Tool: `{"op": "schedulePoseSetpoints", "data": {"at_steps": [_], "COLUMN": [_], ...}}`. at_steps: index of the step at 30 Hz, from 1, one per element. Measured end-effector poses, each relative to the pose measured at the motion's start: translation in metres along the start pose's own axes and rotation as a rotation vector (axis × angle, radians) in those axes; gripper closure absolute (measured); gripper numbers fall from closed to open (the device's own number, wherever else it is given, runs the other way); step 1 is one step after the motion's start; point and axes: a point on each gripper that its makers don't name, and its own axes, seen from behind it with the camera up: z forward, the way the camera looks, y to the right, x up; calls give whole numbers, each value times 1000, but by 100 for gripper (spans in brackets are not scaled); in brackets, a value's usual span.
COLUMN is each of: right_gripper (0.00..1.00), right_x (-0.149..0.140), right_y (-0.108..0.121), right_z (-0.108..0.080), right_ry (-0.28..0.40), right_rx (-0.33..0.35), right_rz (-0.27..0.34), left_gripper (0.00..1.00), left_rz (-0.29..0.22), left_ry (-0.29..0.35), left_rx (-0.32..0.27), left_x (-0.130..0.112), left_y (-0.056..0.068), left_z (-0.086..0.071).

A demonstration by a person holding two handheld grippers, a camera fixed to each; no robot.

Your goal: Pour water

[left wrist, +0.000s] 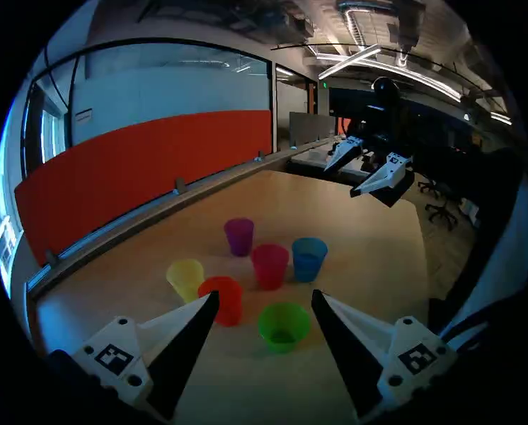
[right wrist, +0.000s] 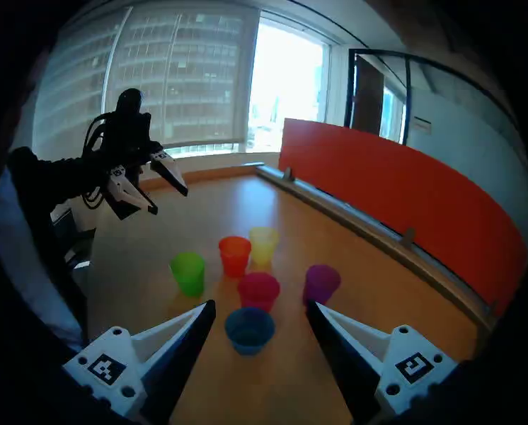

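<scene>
Pale wooden desk, six bright plastic cups huddled together, my left hand-held gripper and right hand-held gripper both spread

Cups clustered tight, gaps apparently narrow; open tabletop around.

We see 6 cups clustered on the table.
In the left gripper view a partition runs along its left edge; the right gripper hangs beyond the cups.
</scene>
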Motion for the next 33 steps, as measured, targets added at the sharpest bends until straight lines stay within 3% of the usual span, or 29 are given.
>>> {"op": "schedulePoseSetpoints", "data": {"at_steps": [26,33], "right_gripper": [1,0], "right_x": [-61,-69], "right_y": [-7,-8], "right_z": [29,36], "right_ry": [-93,-109], "right_rx": [35,47], "right_rz": [10,2], "left_gripper": [3,3], "left_rz": [27,25], "left_ry": [-167,-194], "left_rx": [-68,-75], "left_x": [-83,-97], "left_y": [27,27], "left_z": [32,41]}}
